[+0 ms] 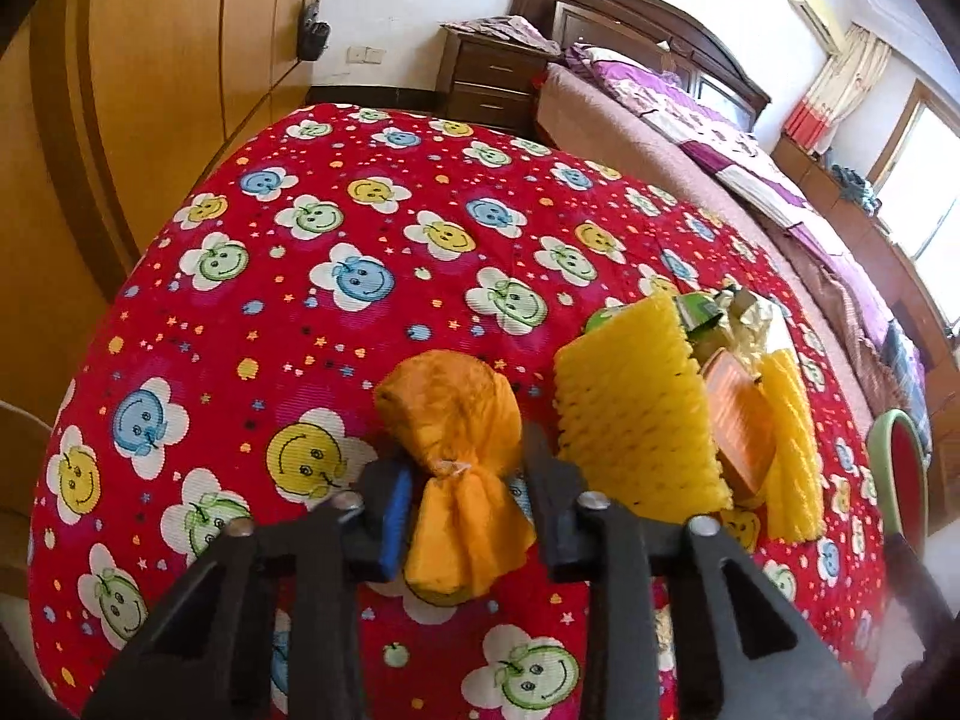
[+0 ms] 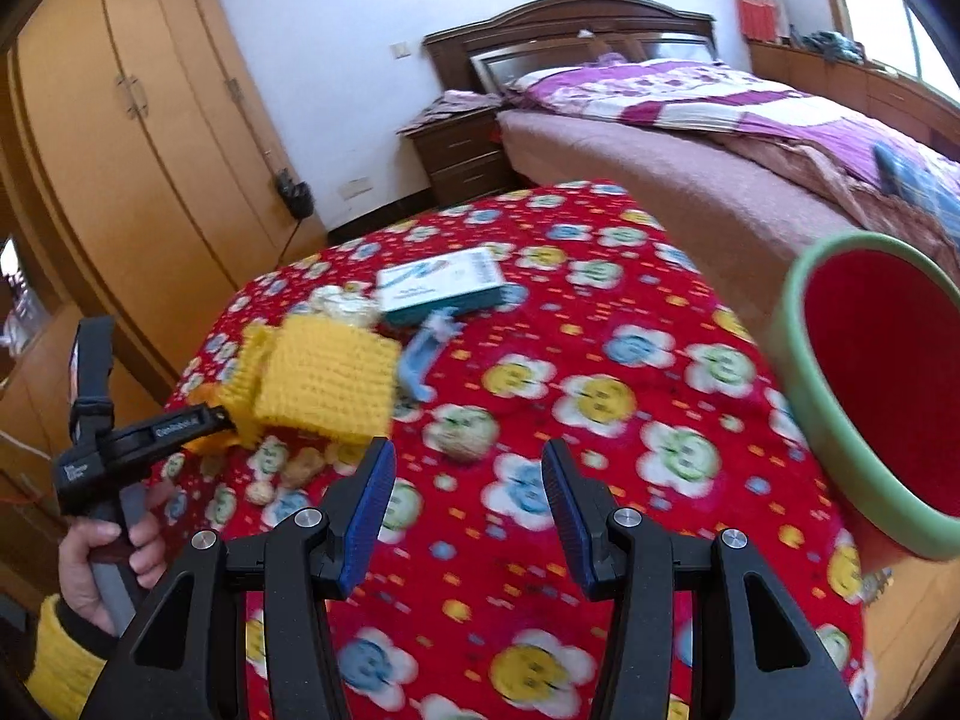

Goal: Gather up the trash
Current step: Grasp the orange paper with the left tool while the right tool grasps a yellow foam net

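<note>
My left gripper (image 1: 465, 480) is shut on an orange mesh bag (image 1: 456, 432), pinching its tied neck just above the red smiley-face tablecloth (image 1: 336, 276). Right of it lie a yellow foam net (image 1: 636, 414), an orange packet (image 1: 741, 420), a second yellow net (image 1: 792, 450) and green and gold wrappers (image 1: 714, 315). My right gripper (image 2: 468, 504) is open and empty above the cloth (image 2: 600, 408). In the right wrist view the yellow foam net (image 2: 324, 378), a blue scrap (image 2: 429, 348), a white and teal box (image 2: 444, 285) and small crumpled bits (image 2: 288, 474) lie ahead. The left gripper shows at the left (image 2: 144, 432).
A red bin with a green rim (image 2: 840, 438) stands at the table's right edge; it also shows in the left wrist view (image 1: 900, 468). A bed (image 2: 720, 138), a nightstand (image 2: 462, 150) and wooden wardrobes (image 2: 138, 138) surround the table.
</note>
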A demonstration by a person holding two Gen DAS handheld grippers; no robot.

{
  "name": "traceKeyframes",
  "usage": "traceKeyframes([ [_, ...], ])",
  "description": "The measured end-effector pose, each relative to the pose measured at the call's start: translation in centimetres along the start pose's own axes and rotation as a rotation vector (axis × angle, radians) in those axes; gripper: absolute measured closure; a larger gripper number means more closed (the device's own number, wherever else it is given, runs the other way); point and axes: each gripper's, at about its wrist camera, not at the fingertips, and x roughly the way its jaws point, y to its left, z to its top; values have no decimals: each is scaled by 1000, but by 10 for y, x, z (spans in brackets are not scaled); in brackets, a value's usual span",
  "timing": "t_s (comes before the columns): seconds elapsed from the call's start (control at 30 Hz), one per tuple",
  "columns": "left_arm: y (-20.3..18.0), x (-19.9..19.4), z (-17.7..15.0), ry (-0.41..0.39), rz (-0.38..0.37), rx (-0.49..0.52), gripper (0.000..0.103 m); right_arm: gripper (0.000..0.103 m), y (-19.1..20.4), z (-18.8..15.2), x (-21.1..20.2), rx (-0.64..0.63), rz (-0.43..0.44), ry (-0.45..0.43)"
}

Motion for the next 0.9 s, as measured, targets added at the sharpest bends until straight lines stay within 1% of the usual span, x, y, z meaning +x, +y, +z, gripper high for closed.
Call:
traceKeyframes([
  [0.03,0,-1,0,-1,-11,-1,80,51,4,3,4,-5,15,4],
  [0.27,-2,-20,-4,-51,-41,23,81,51,41,19,38,-47,103,55],
  [0.43,-5,-28,-7,-67,-31,46,81,51,60,25,61,-69,125,88],
  [0.63,-11,-33,-12,-75,-25,75,81,52,66,23,75,-67,145,105],
  [0.67,-11,-34,-12,-74,-26,74,81,54,66,23,76,-65,152,103],
  [0.7,-11,-33,-13,-73,-26,74,81,64,66,23,76,-68,156,104],
  [0.73,-11,-33,-13,-73,-26,73,81,70,67,23,75,-72,162,105],
  [0.77,-12,-33,-13,-73,-25,74,81,73,68,22,75,-80,167,102],
  [0.8,-12,-33,-13,-74,-24,76,81,80,68,22,74,-87,168,99],
  [0.83,-13,-34,-14,-74,-23,77,81,84,69,21,72,-96,165,93],
  [0.87,-14,-34,-14,-75,-23,78,81,86,69,21,70,-101,164,88],
  [0.9,-15,-35,-16,-76,-22,79,81,90,69,20,69,-103,168,85],
])
